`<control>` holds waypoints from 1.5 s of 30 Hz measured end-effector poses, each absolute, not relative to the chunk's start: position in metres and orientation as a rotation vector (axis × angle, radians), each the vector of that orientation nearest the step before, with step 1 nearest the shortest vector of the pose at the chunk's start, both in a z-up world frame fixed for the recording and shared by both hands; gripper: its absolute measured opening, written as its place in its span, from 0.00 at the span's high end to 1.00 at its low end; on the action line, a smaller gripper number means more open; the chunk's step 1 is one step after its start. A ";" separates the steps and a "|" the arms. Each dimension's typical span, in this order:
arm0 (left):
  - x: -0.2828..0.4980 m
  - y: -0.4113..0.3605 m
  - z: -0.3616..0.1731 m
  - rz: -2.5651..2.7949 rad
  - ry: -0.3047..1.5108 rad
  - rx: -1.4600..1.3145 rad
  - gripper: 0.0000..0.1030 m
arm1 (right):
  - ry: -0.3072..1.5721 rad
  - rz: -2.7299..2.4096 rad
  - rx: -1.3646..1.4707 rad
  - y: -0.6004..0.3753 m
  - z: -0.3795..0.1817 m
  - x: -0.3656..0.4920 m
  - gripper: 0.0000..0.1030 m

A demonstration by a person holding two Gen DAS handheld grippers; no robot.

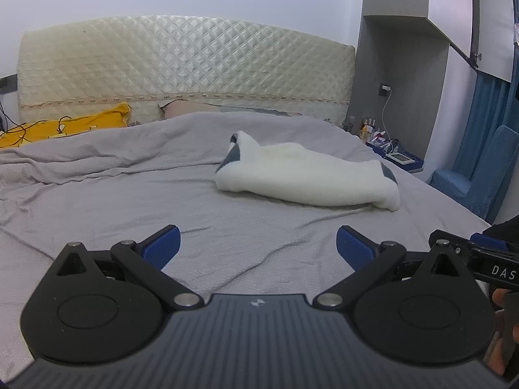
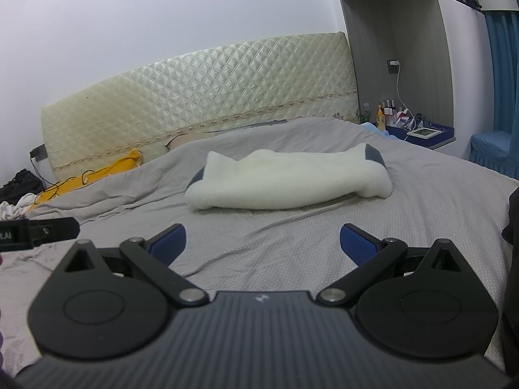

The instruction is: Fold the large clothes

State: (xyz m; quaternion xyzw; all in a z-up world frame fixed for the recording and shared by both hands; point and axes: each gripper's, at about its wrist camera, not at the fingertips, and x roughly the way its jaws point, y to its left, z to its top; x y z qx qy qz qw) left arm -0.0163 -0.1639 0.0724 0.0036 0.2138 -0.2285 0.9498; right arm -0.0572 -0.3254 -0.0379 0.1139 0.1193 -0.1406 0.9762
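A: How far along does the folding look?

B: Pretty far, I'd judge. The white fleece garment lies as a compact, doubled-over bundle on the grey bedsheet, right of centre in the left wrist view and just above centre in the right wrist view. Grey patches peek out at both of its ends, so the outer face seems tucked inside.

A: Is anything holding it?

B: No. The left tool is released, its blue pads spread wide over bare sheet at the bottom of the frame. The right tool is released as well, nothing between its pads. Both sit near the garment but clear of it.

A: What's left, then?

B: Possibly one more fold or some squaring up; the bundle's near edge sags unevenly and its upper left corner sticks up. I can't tell whether that counts as finished.

A: Room to work?

B: Plenty of sheet in front of and left of the bundle. The bed's edge runs close past the bundle's right end, with the blue chair and cluttered bedside shelf beyond. Toward the top, the quilted headboard and a yellow pillow with a cable on it bound the space.
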 end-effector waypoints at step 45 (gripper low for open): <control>-0.017 -0.163 0.070 -0.476 0.432 0.021 0.00 | 0.238 -0.287 0.224 -0.325 -0.037 -0.058 0.00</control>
